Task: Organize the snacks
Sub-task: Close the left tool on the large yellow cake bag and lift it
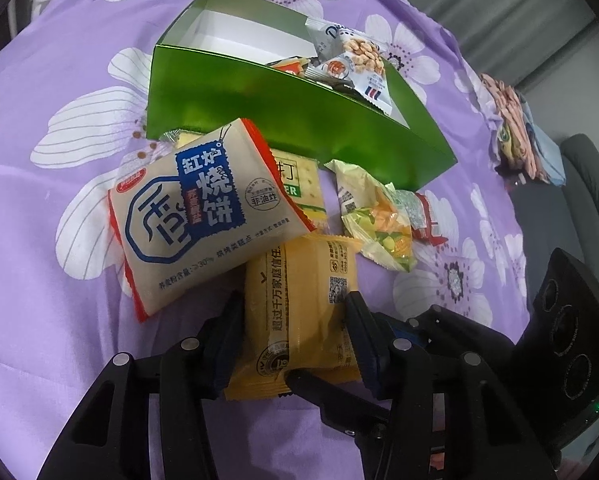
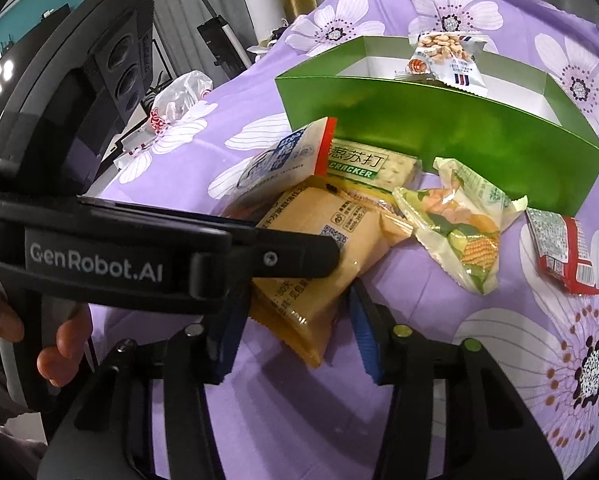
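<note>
A yellow snack pack [image 1: 299, 304] lies on the purple flowered cloth, between my left gripper's [image 1: 295, 320] fingers, which touch its sides. A beige and blue biscuit pack [image 1: 203, 216] rests on its far end. The yellow pack also shows in the right wrist view [image 2: 319, 248], where the left gripper's finger [image 2: 291, 258] lies across it. My right gripper [image 2: 295, 336] is open around its near corner. A green box [image 1: 283, 108] behind holds a peanut packet [image 1: 363, 60] and other snacks. A cracker pack [image 2: 363, 168], a corn snack bag [image 2: 459, 224] and a red packet [image 2: 563, 248] lie in front of the box.
The cloth [image 1: 39, 240] covers a raised surface that drops off at the right, where folded fabric [image 1: 515, 128] lies at the edge. A white plastic bag [image 2: 179, 96] sits at the far left edge in the right wrist view.
</note>
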